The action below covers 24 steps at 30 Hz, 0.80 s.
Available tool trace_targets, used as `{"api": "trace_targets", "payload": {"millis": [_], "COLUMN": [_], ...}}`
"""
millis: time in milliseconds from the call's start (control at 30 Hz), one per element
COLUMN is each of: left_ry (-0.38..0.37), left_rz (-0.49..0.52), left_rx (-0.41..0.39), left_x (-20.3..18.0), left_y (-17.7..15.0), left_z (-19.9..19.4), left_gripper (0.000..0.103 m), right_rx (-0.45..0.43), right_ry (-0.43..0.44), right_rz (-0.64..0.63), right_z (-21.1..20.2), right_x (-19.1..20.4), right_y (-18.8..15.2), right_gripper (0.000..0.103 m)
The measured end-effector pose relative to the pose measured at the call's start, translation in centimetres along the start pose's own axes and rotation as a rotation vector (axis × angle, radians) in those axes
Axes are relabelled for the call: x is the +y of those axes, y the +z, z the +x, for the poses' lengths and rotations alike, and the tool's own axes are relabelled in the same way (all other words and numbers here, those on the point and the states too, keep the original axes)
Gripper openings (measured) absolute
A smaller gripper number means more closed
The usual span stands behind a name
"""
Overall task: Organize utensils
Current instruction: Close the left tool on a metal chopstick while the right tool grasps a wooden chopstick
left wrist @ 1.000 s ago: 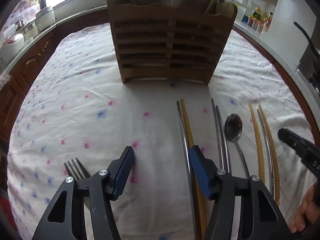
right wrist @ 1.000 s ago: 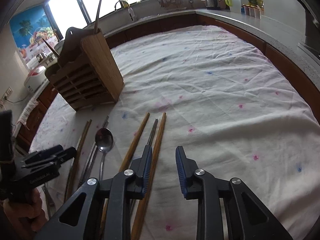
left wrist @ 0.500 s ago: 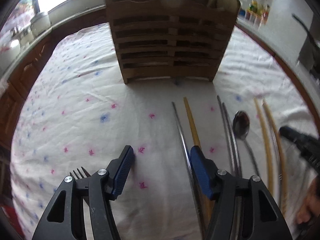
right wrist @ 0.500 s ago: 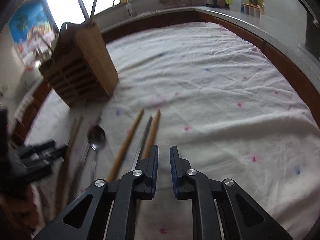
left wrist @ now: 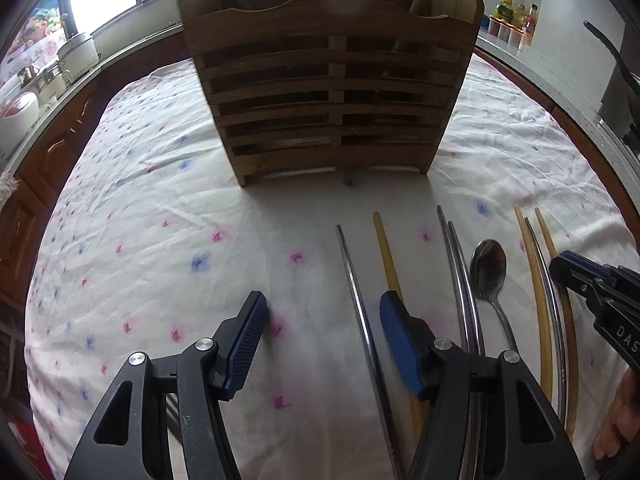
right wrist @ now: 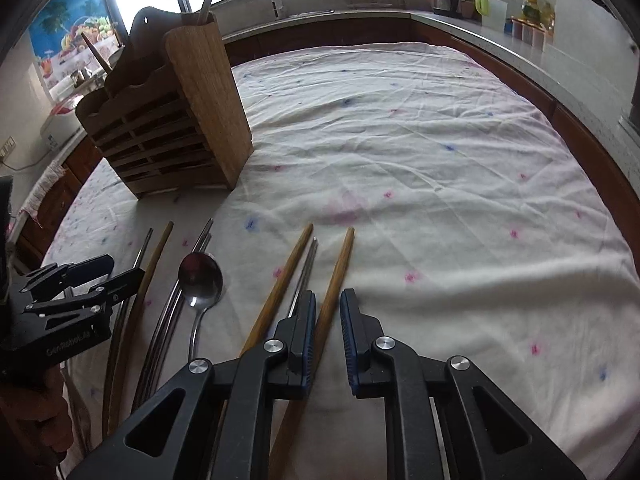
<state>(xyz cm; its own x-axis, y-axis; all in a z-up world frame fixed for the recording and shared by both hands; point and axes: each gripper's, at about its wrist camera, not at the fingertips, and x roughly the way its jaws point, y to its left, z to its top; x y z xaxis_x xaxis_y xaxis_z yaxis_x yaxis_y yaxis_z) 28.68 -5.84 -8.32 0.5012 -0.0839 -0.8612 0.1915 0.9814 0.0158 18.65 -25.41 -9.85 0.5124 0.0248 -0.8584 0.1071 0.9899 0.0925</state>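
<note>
The right gripper [right wrist: 327, 308] hovers low over the white flower-printed tablecloth [right wrist: 440, 184], its jaws having just been closing to a narrow gap; the rightmost brown wooden chopstick [right wrist: 340, 264] runs between the blue pads, though whether they press it cannot be told. The left gripper [left wrist: 322, 312] stands about half open with nothing gripped, a steel chopstick [left wrist: 352, 280] lying below the gap. The shiny steel spoon [right wrist: 200, 276] lies at ten o'clock of the right gripper. The slatted wooden utensil holder [left wrist: 332, 92] stands upright at twelve o'clock of the left gripper.
</note>
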Motion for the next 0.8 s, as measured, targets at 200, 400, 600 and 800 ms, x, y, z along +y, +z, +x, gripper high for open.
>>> {"api": "trace_targets", "payload": {"millis": [200, 400, 600, 800], "left_ry": [-0.021, -0.054, -0.120, -0.151], "left_rz": [0.053, 0.049, -0.023, -0.047], "left_rx": [-0.018, -0.034, -0.036, -0.103], "left_x": [-1.3, -1.1, 0.6, 1.4], "left_y": [-0.4, -1.0, -0.9, -1.0], "left_z": [-0.4, -0.8, -1.8, -5.4], "left_gripper": [0.027, 0.007, 0.005, 0.004], "right_rx": [-0.019, -0.030, -0.054, -0.110], "right_ry": [-0.011, 0.013, 0.090, 0.130], "right_rz": [-0.034, -0.015, 0.037, 0.041], "right_z": [0.2, 0.0, -2.0, -5.2], "right_x": [0.3, 0.0, -0.5, -0.3], "right_y": [-0.2, -0.3, -0.6, -0.8], "right_gripper": [0.015, 0.007, 0.006, 0.006]}}
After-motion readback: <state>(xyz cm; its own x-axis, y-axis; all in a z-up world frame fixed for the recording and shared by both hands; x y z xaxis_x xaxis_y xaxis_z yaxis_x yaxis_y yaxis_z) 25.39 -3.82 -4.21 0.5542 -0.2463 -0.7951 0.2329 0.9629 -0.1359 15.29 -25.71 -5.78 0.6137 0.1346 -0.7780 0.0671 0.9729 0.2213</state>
